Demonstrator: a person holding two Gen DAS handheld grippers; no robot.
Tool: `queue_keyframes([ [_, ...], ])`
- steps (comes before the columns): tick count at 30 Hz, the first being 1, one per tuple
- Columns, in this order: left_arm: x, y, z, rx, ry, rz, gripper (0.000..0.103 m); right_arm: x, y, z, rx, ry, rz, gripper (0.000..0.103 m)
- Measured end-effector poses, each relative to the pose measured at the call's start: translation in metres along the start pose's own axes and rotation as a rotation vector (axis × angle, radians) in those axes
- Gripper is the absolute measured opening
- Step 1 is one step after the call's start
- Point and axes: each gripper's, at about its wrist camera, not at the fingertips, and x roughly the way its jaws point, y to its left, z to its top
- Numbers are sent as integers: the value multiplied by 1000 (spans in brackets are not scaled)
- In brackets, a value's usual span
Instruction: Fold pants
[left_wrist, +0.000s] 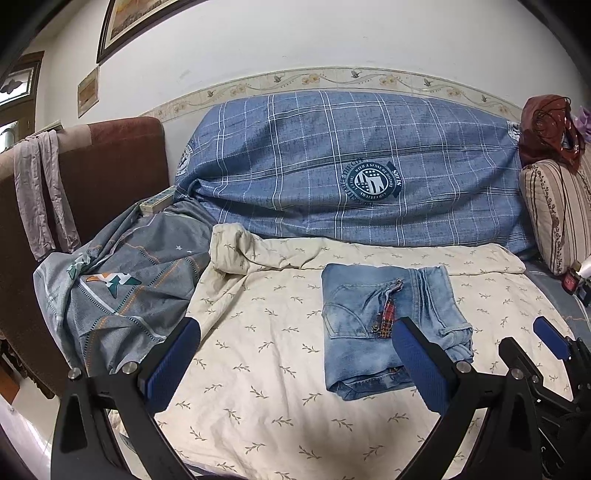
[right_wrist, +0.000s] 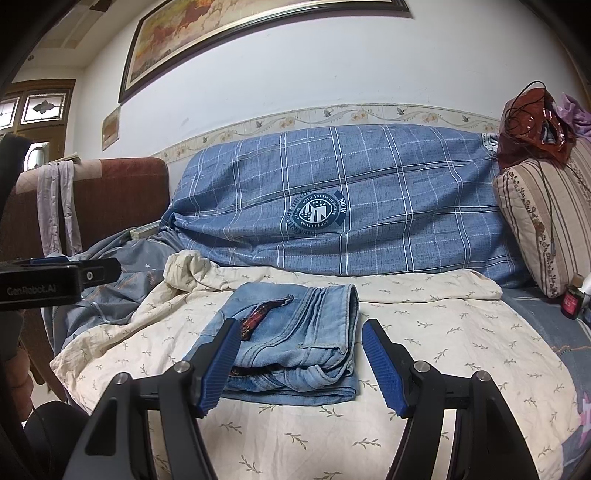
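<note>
Cream sheet (right_wrist: 424, 332) bears folded jeans (right_wrist: 295, 332); thick, limp denim; pinch stacked hem edge; left gripper (left_wrist: 295, 354), right gripper (right_wrist: 299, 365) gape wide, holding nothing.

My left wrist camera looks forward over the bed toward the wall, with the folded jeans (left_wrist: 388, 325) lying right of centre. My right wrist camera sits lower and nearer, jeans (right_wrist: 295, 332) dead ahead. Both share the cream leaf-print sheet (left_wrist: 266, 332) (right_wrist: 443, 332), blue plaid quilt (left_wrist: 332, 166) (right_wrist: 369, 206) (and the framed painting (right_wrist: 240, 33)).
</note>
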Motion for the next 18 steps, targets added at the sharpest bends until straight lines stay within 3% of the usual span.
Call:
queue_keyframes([
  [18, -1, -3, 0, 13, -2, -13, 103, 3, -5, -2, 7, 10, 0, 71],
])
